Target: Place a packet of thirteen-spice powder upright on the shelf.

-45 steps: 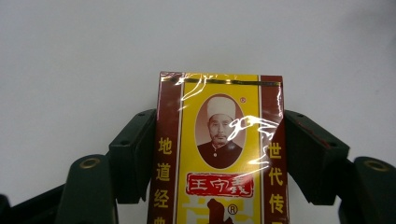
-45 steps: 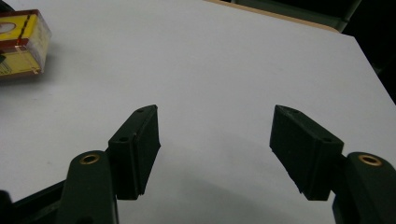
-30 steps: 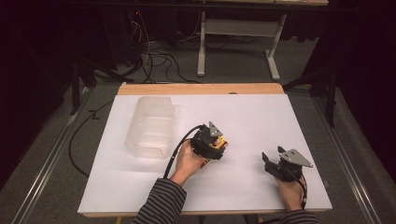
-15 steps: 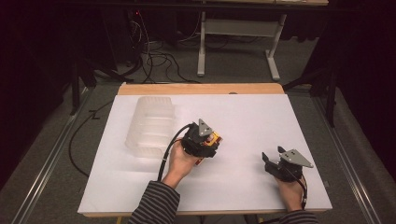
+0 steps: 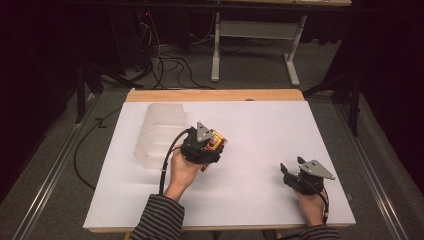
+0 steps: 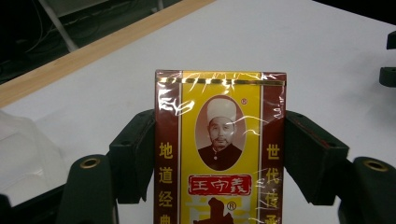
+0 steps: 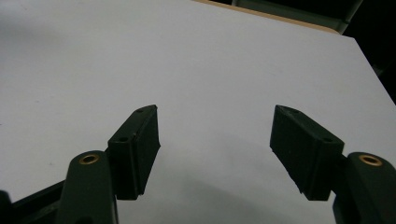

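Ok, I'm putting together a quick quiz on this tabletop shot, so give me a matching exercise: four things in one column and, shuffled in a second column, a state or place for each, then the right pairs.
Things
1. left gripper
2. right gripper
3. yellow and red box
4. clear plastic container

States or places
A. lies on the white table top, at its left side
B. jaws apart, nothing between them
C. clamped between two black jaws
D. shut on a wrapped box

Pairs: 1-D, 2-B, 3-C, 4-A

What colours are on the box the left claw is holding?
Yellow with dark red side bands, clearest in the left gripper view.
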`<state>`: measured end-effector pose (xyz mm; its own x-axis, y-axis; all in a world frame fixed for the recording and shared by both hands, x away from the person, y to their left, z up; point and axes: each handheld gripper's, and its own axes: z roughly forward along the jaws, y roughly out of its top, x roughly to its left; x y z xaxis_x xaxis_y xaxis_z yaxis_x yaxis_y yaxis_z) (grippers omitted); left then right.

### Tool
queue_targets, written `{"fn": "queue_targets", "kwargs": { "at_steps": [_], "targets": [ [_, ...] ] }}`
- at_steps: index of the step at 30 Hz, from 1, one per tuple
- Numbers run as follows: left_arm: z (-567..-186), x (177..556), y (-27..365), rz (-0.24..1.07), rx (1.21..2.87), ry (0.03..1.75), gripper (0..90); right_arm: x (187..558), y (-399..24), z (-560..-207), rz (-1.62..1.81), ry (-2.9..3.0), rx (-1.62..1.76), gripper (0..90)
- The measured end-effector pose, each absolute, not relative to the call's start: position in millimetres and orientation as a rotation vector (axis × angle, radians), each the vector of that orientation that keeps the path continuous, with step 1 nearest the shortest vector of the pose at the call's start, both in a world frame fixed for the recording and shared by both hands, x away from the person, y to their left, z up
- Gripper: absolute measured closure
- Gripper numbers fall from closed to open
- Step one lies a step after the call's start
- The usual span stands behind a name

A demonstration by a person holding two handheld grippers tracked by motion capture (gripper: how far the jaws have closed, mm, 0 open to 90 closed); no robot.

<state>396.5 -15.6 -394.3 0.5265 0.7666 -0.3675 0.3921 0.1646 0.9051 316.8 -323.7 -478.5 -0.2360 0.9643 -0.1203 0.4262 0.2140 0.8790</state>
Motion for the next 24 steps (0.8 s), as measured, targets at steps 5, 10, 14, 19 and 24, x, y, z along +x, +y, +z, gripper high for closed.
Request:
{"fn": "queue_targets", "kwargs": {
  "at_steps": [5, 10, 14, 19, 24],
  "targets": [
    [-390.4, 399.0, -3.5, 0.364, 1.409, 1.093, 32.8, 316.9, -324.3, -478.5, 0.963, 1.78, 1.289, 33.4],
    [-385.5, 401.6, 8.4, 0.39, 1.371, 1.111, 32.8, 316.7, -323.7, -478.6, 0.967, 1.78, 1.295, 33.4],
    [-383.3, 403.1, 16.3, 0.419, 1.355, 1.115, 32.7, 316.7, -323.7, -478.5, 0.966, 1.781, 1.296, 33.4],
    [-380.2, 405.3, 26.7, 0.448, 1.325, 1.126, 32.8, 316.8, -324.1, -478.5, 0.964, 1.779, 1.295, 33.4],
    [-378.3, 407.2, 35.2, 0.475, 1.299, 1.134, 32.8, 316.8, -323.7, -478.6, 0.967, 1.781, 1.296, 33.4]
  ]
}}
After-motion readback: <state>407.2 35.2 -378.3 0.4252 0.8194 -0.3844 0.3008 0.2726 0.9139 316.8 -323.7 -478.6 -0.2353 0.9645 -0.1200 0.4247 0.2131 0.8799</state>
